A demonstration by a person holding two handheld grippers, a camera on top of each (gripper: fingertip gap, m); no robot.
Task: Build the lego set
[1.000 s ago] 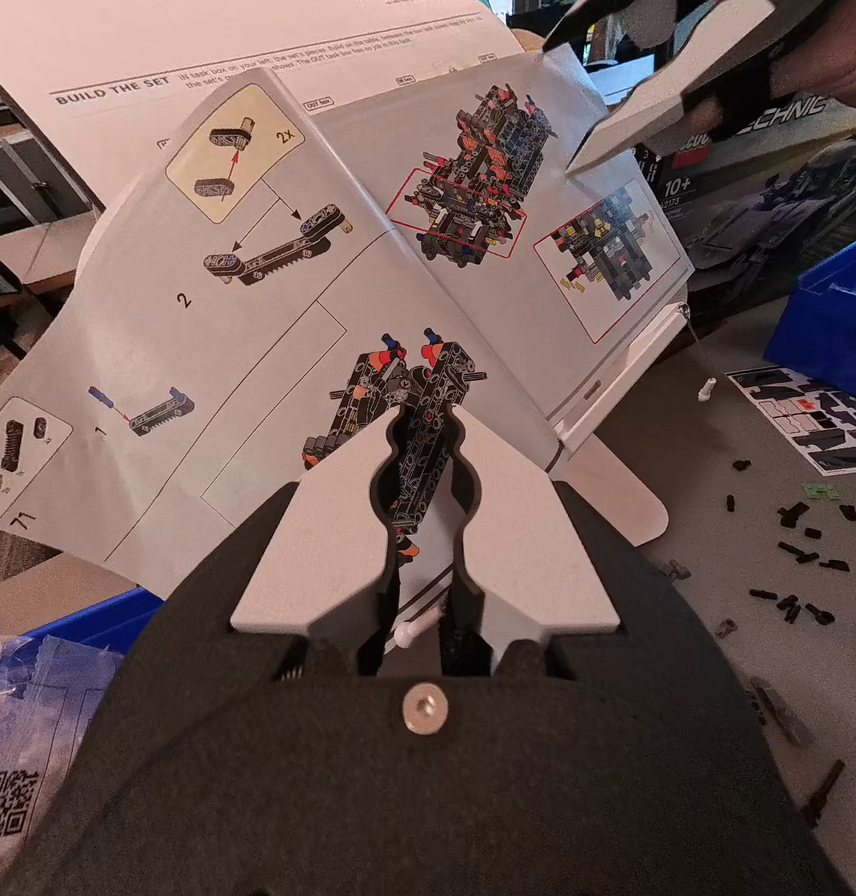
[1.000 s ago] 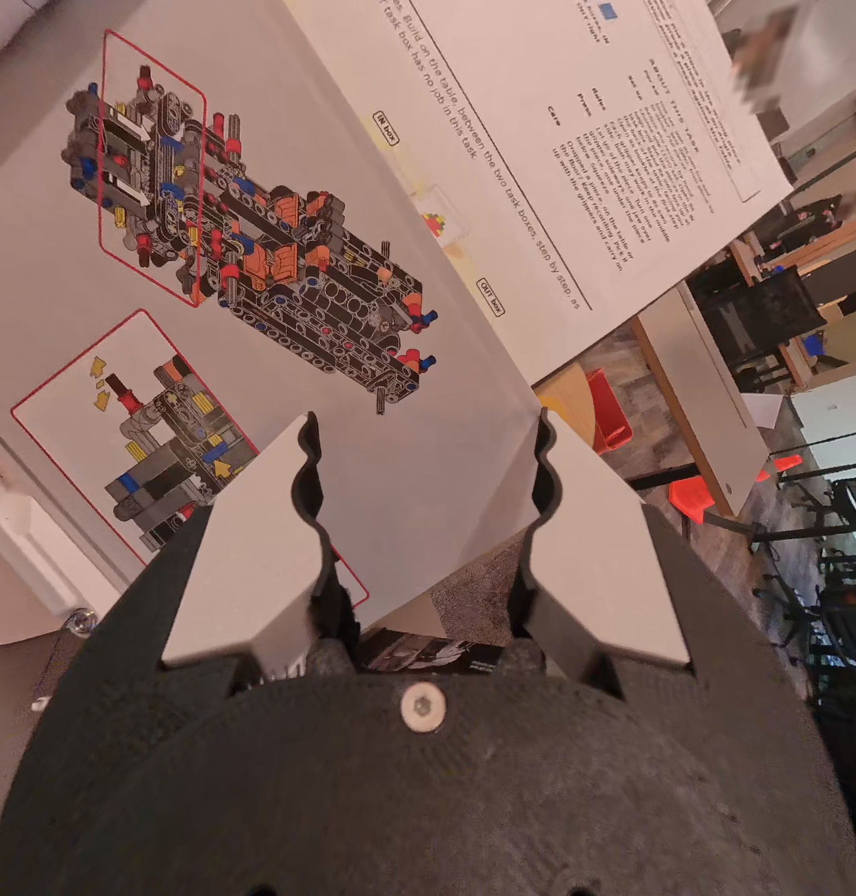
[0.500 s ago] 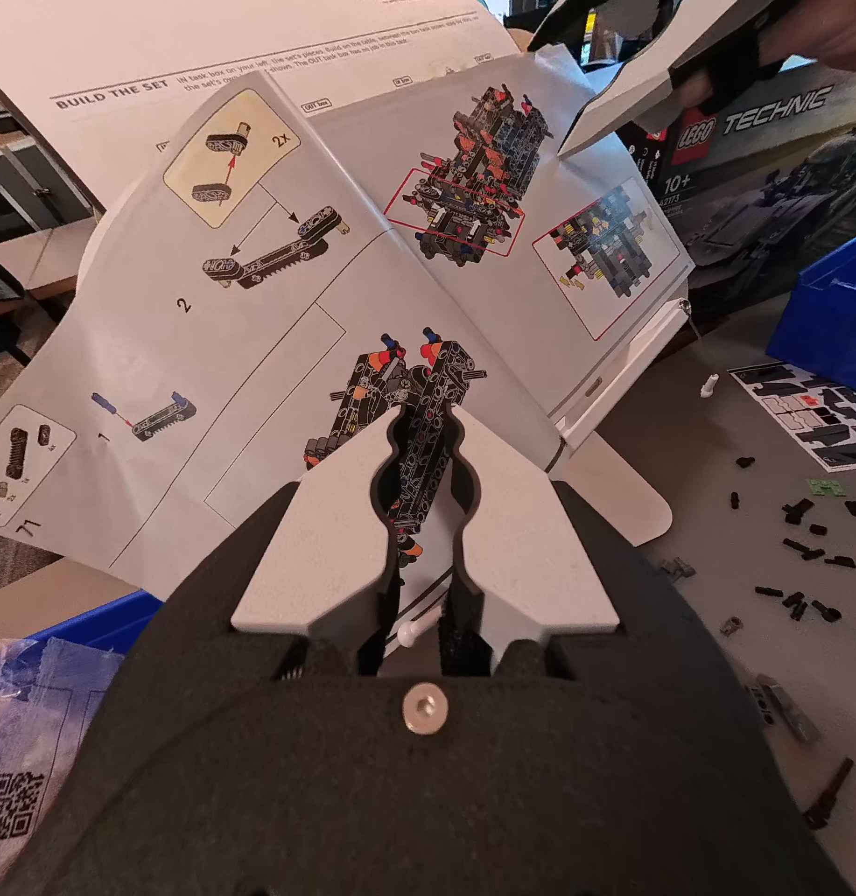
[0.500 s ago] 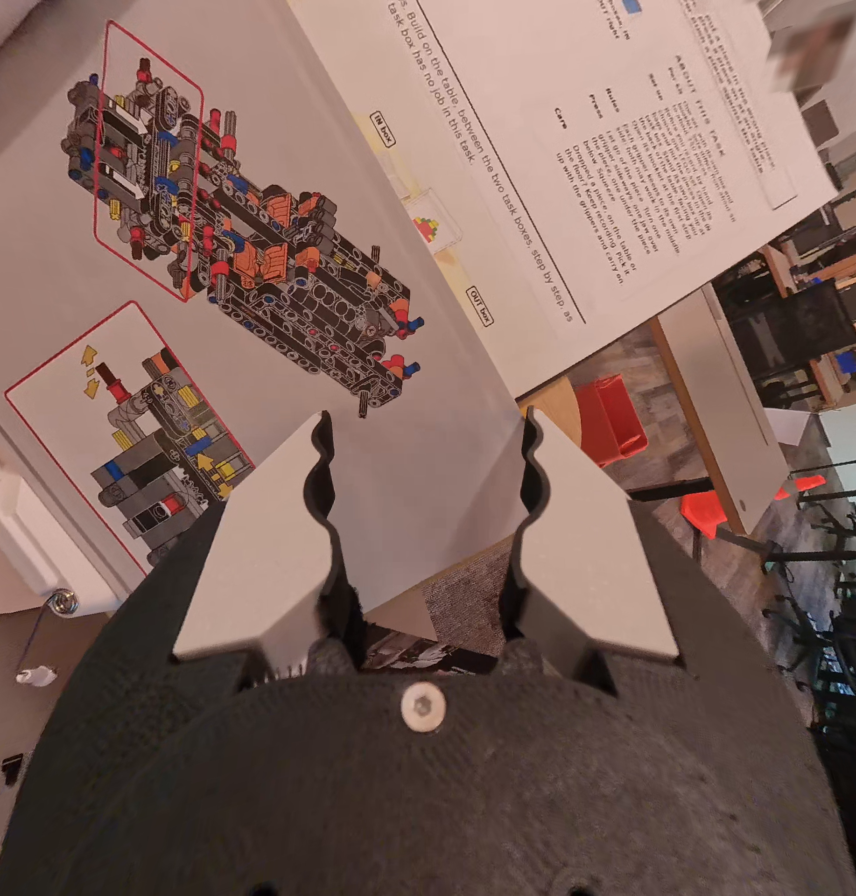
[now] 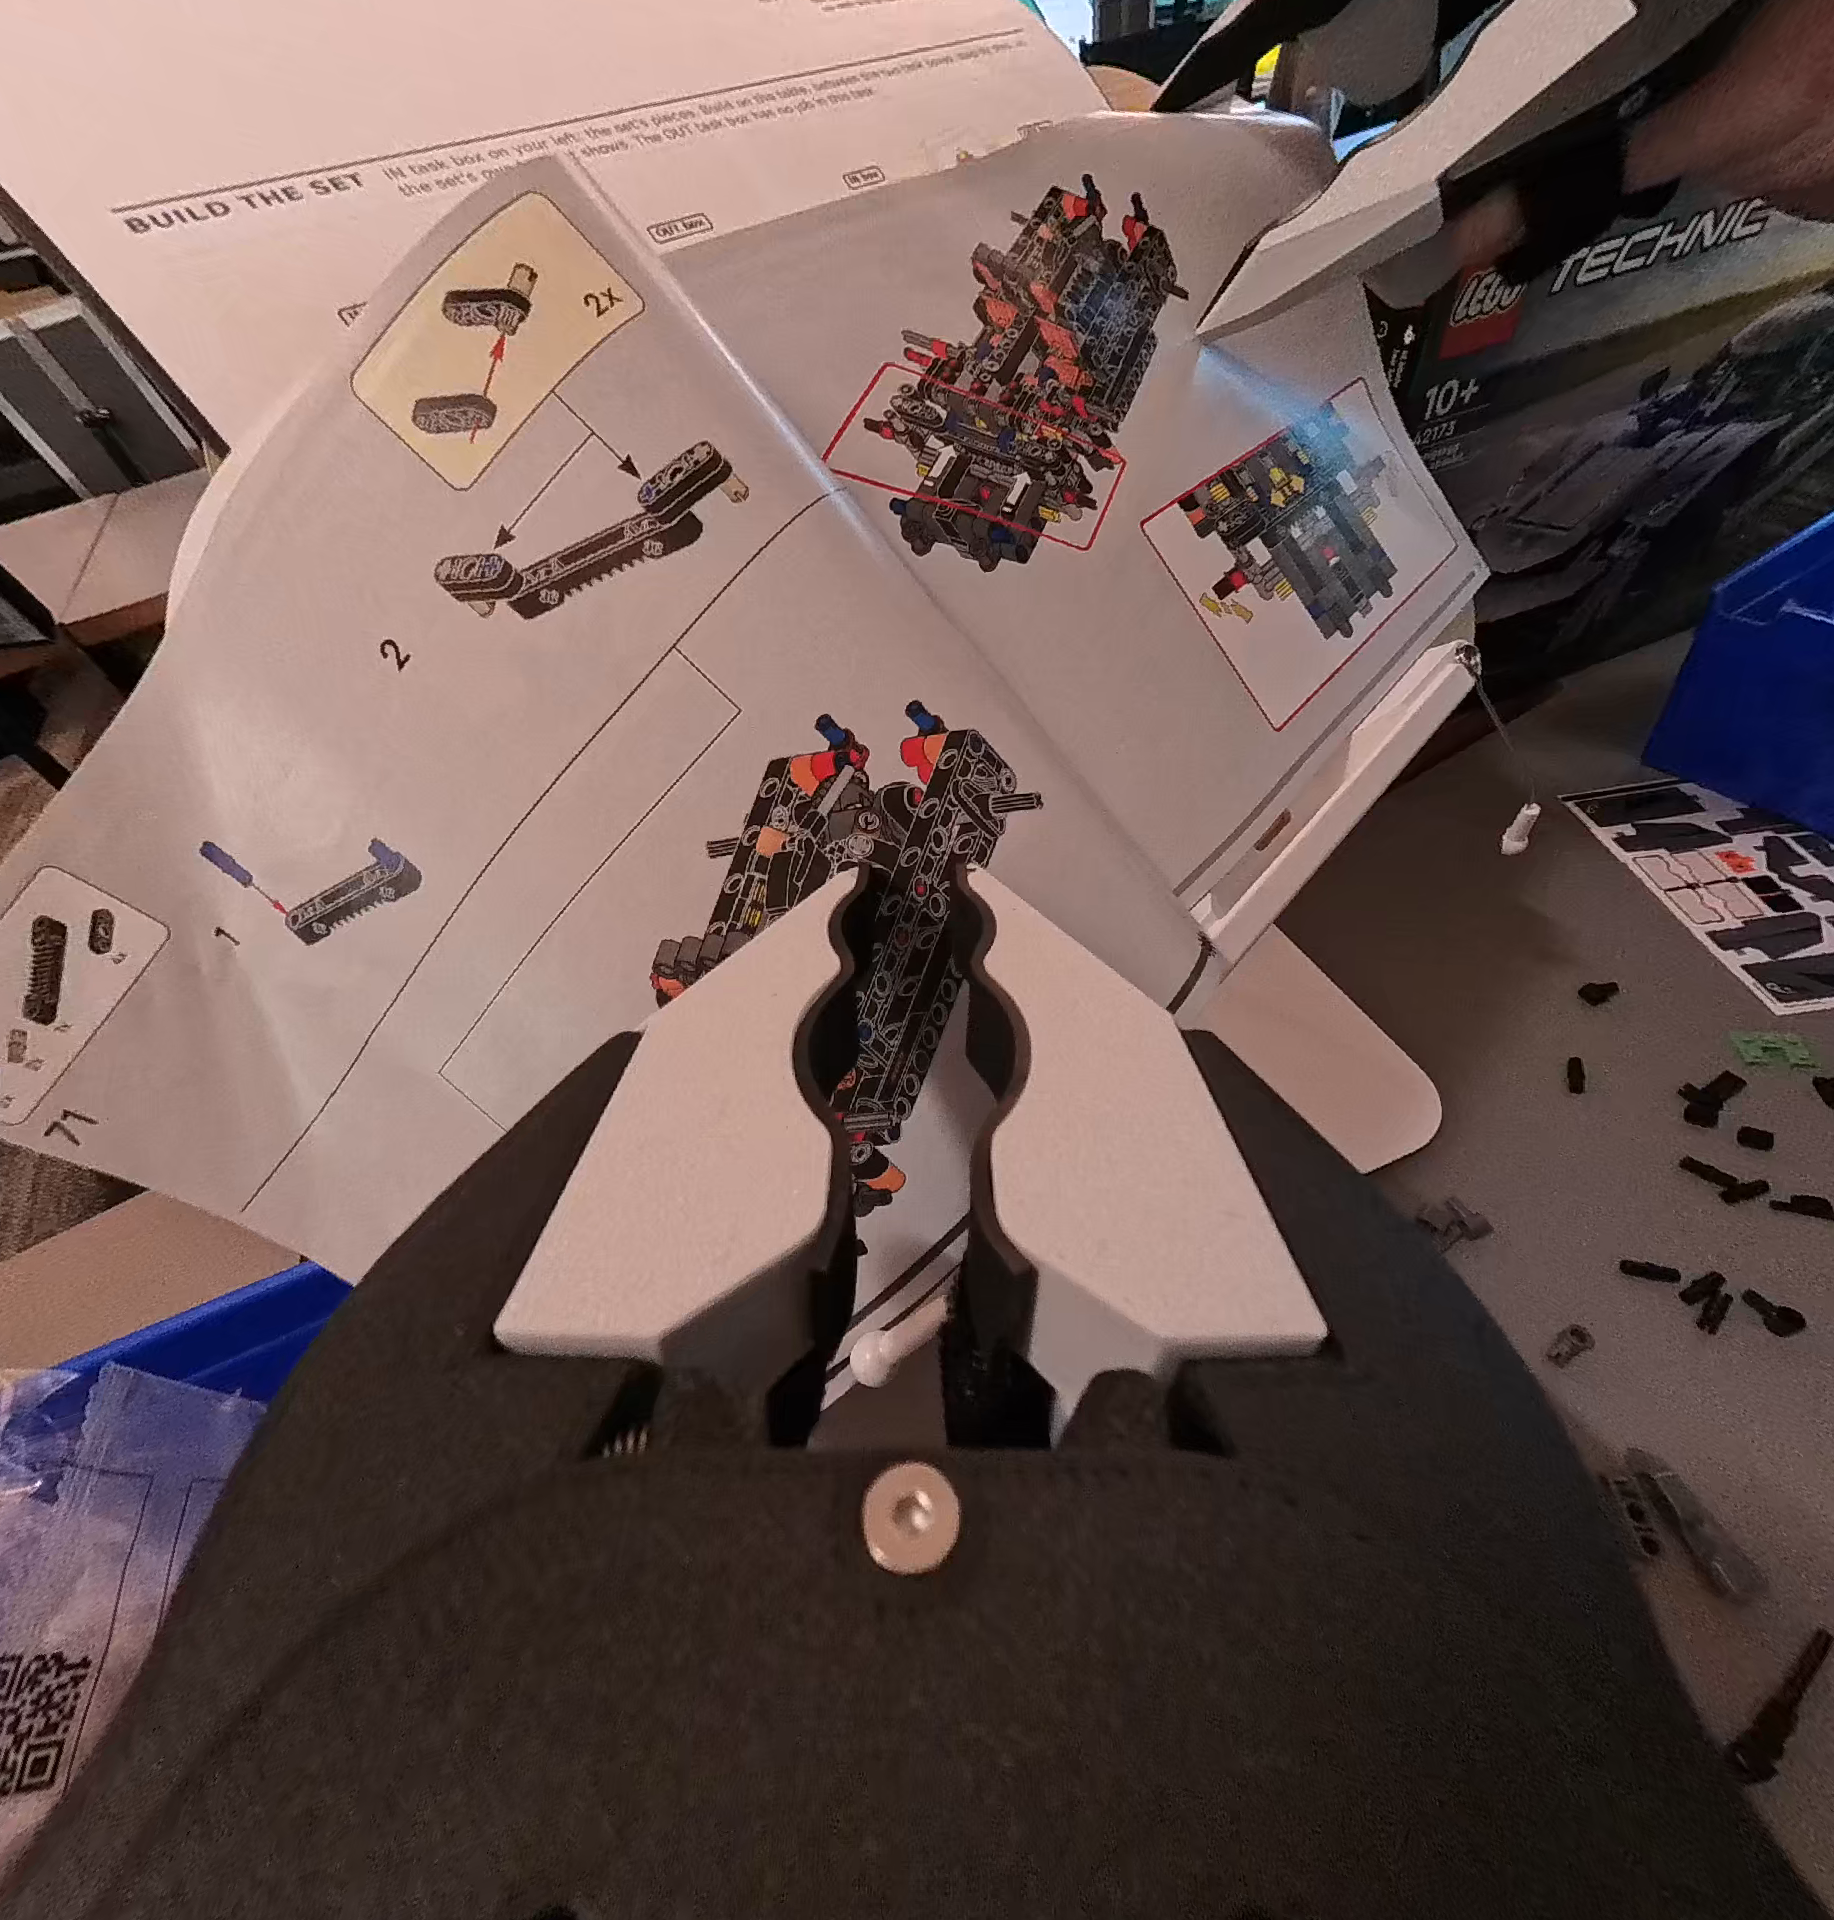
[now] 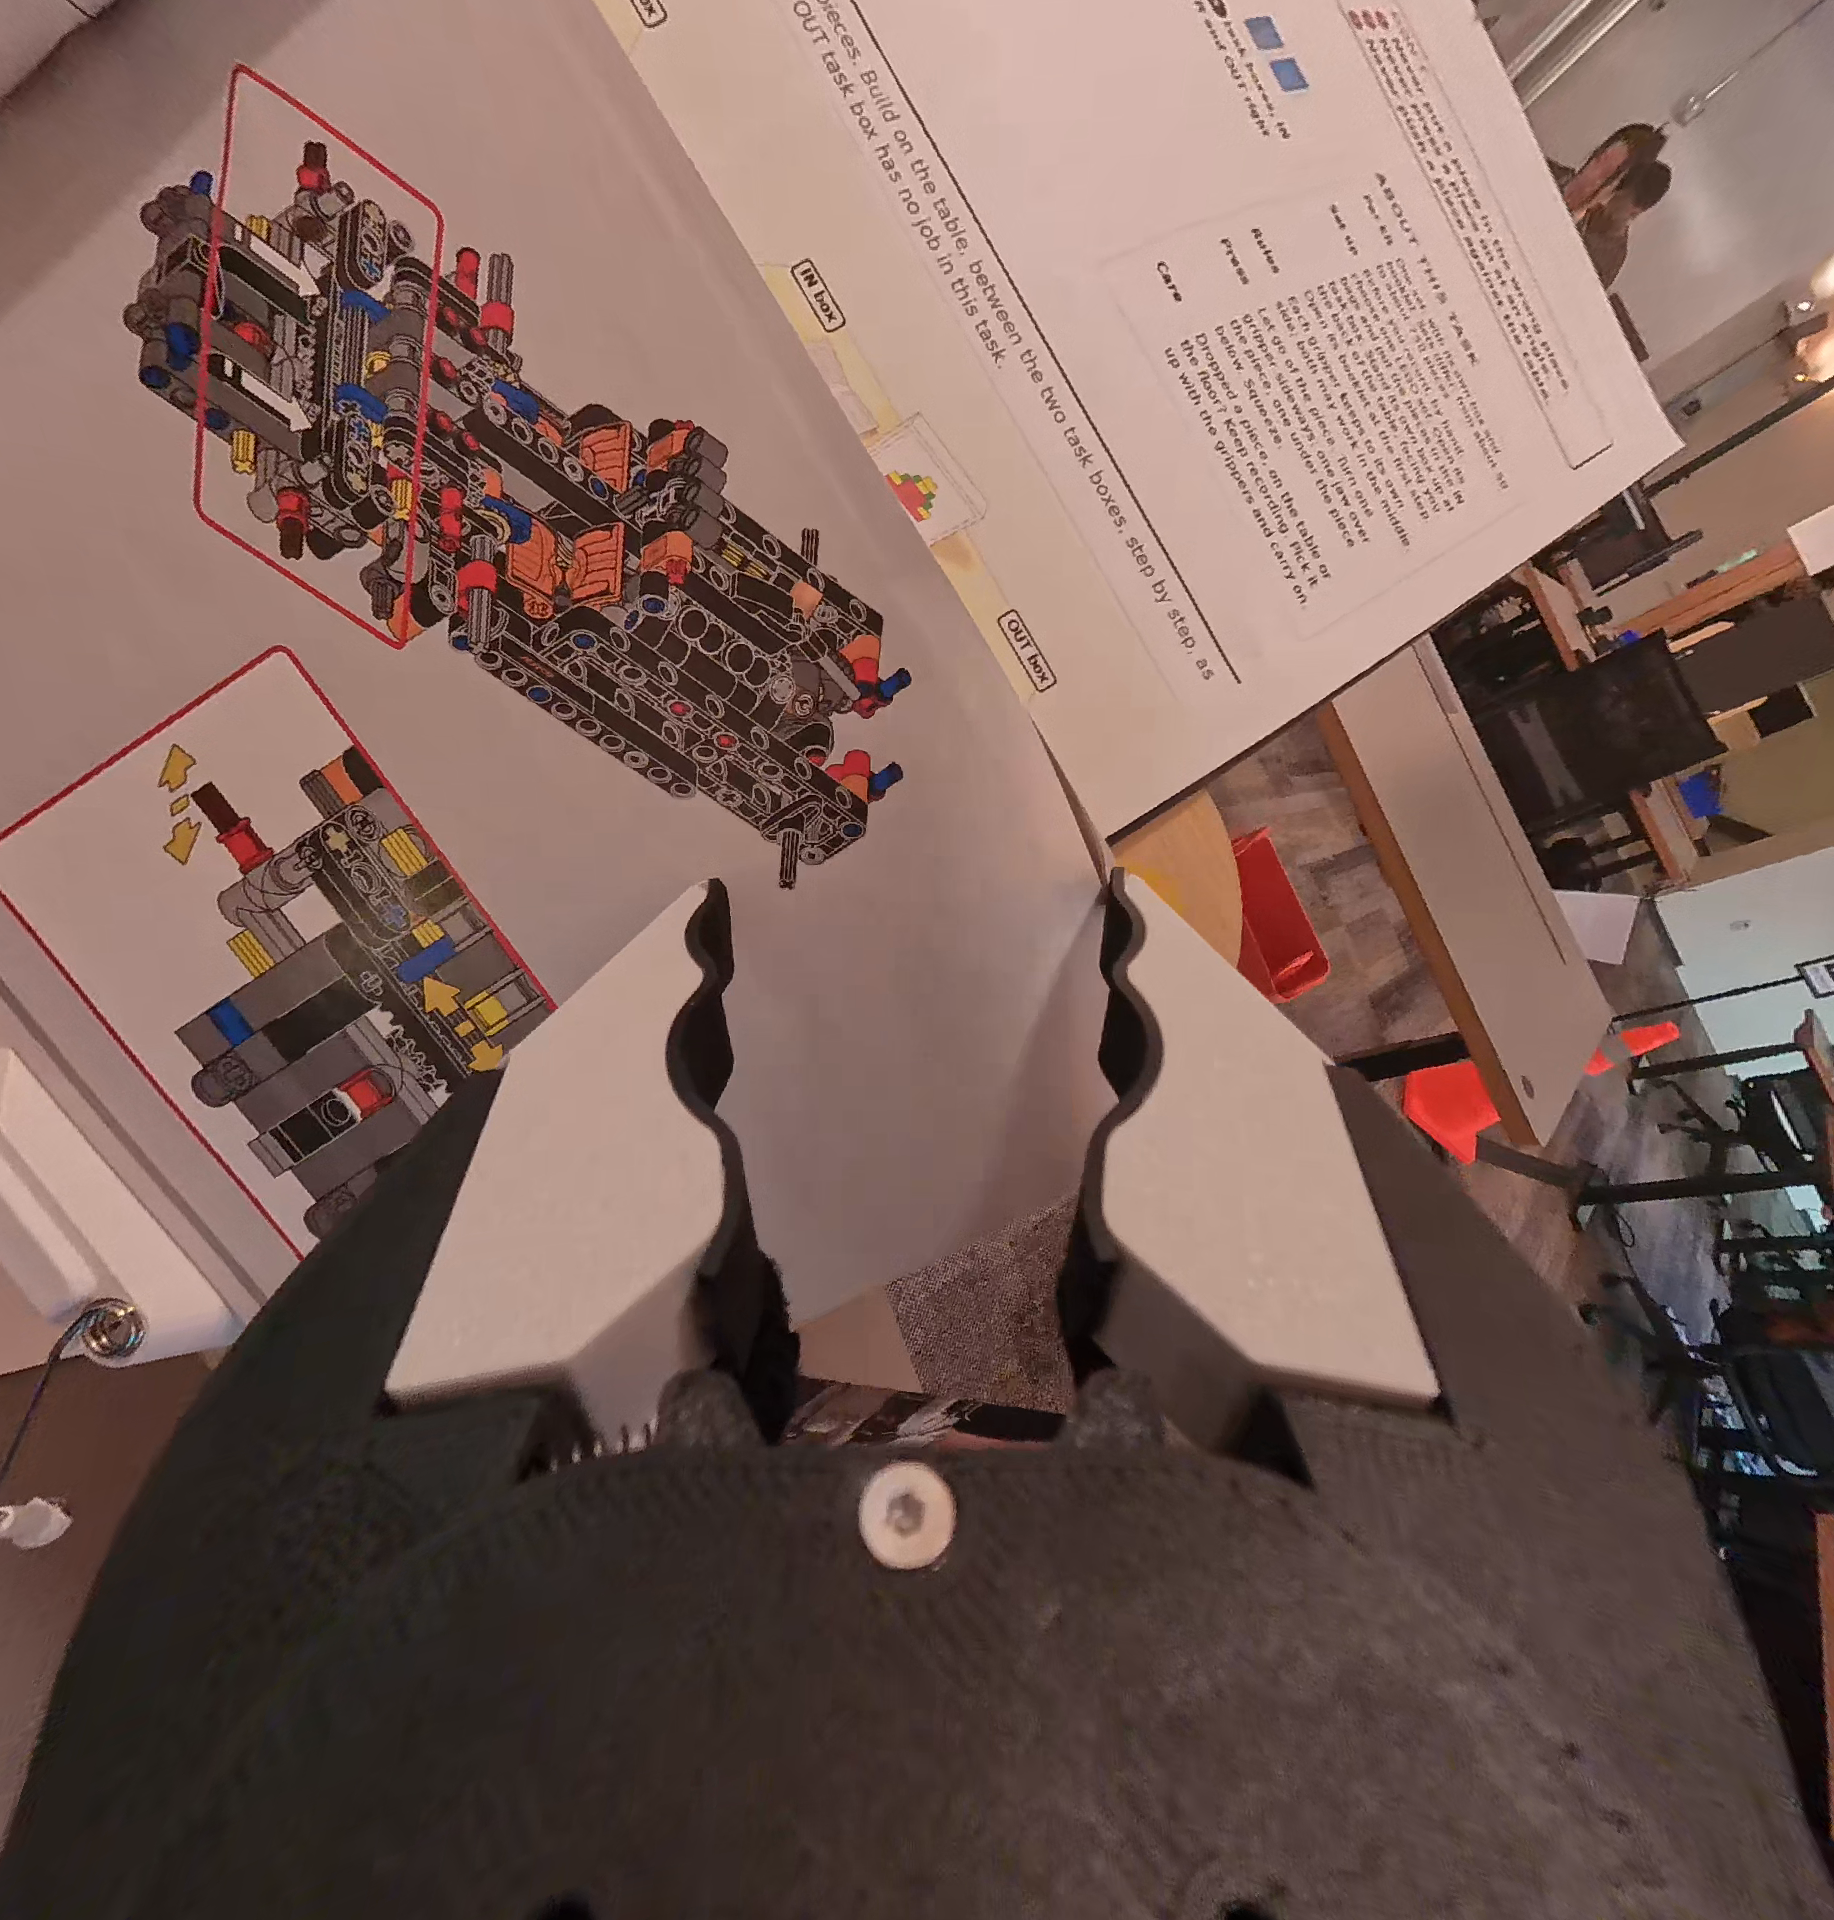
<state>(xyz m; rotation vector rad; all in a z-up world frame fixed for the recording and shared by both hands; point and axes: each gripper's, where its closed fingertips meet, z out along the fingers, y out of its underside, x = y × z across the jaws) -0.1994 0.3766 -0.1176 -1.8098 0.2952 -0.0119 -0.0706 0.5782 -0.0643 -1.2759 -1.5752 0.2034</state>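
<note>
The open instruction booklet [image 5: 684,582] leans on a white stand [image 5: 1339,1081] at the far side of the grey bench [image 5: 1495,1351], its spine running from near right up to far left. Behind it stands a large printed task sheet [image 6: 1152,260]. Right of the stand, loose black Technic pins and small pieces [image 5: 1723,1195] lie scattered on the bench, with a sticker sheet [image 5: 1765,894] beyond them and a blue bin [image 5: 1786,665] farther right. The dark set box [image 5: 1640,395], bearing printed branding, sits behind the booklet's right page. A second blue bin [image 5: 217,1330] holding clear bags with a printed code [image 5: 51,1621] lies at near left.

The left hand-held gripper [image 5: 913,904] points at the booklet's lower page, its fingers nearly together with only a narrow gap and nothing between them. The right hand-held gripper [image 6: 908,904] has its fingers apart, straddling the far right corner of the right page [image 6: 954,935], which curls at that corner; it is not pinched.
</note>
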